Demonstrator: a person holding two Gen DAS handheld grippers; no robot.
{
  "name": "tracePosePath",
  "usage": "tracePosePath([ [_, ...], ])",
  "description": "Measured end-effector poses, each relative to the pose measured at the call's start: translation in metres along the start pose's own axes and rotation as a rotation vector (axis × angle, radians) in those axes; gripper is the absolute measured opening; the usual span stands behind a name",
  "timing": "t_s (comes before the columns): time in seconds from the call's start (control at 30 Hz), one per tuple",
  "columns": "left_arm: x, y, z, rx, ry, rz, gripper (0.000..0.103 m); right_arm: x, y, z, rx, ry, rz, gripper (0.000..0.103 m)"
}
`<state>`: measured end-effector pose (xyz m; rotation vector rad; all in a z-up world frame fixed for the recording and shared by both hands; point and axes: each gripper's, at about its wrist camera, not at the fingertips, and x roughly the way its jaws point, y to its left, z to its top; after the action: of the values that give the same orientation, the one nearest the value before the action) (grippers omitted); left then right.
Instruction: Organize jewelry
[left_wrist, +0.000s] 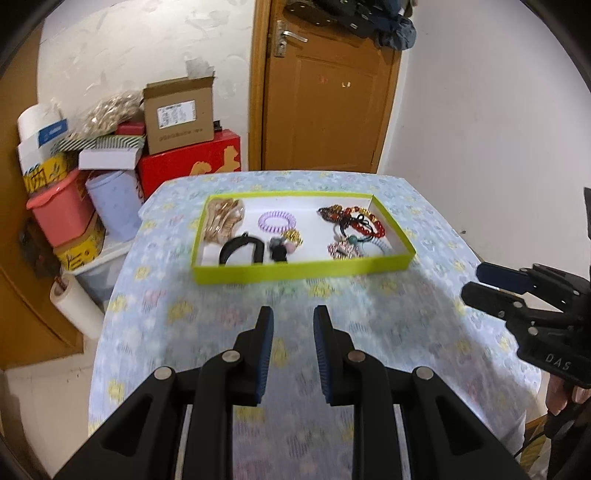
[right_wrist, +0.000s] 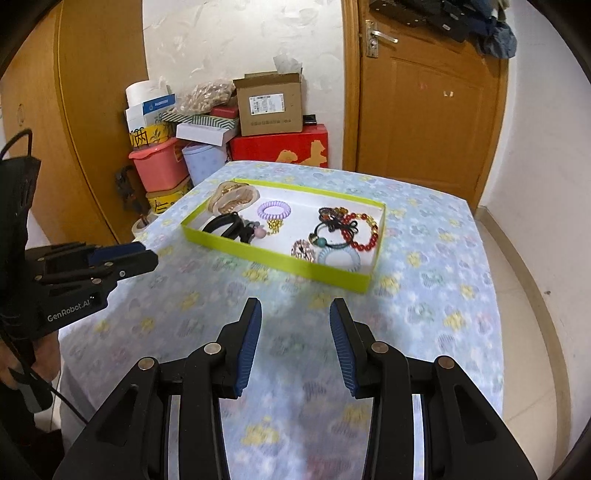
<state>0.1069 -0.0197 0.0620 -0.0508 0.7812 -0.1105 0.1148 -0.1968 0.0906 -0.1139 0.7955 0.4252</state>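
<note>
A lime-green shallow box sits on the floral tablecloth and holds jewelry: a gold hair clip, a purple coil hair tie, a black bangle, a red bead bracelet, and a light-blue coil tie. My left gripper is open and empty, above the cloth in front of the box. My right gripper is open and empty, also short of the box. Each gripper shows in the other's view, the right one and the left one.
The table drops off on all sides. Behind its far left corner stand stacked boxes, a pink bin and a paper roll. A wooden door is behind the table.
</note>
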Motion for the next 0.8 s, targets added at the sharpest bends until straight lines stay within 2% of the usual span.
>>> tracePosePath([
  [0.17,-0.016,0.000,-0.019,-0.009,-0.003,0.040,0.023,-0.019,0.005,-0.016,0.012,-0.009,-0.013,0.040],
  [0.33,-0.025,0.002,-0.031,-0.032,0.001,0.047,0.023,-0.029,0.011,-0.028,0.012,-0.007,-0.027,0.040],
  [0.8,-0.026,0.000,-0.042,-0.034,0.013,0.057,0.023,-0.027,0.013,-0.036,0.012,0.015,-0.035,0.040],
])
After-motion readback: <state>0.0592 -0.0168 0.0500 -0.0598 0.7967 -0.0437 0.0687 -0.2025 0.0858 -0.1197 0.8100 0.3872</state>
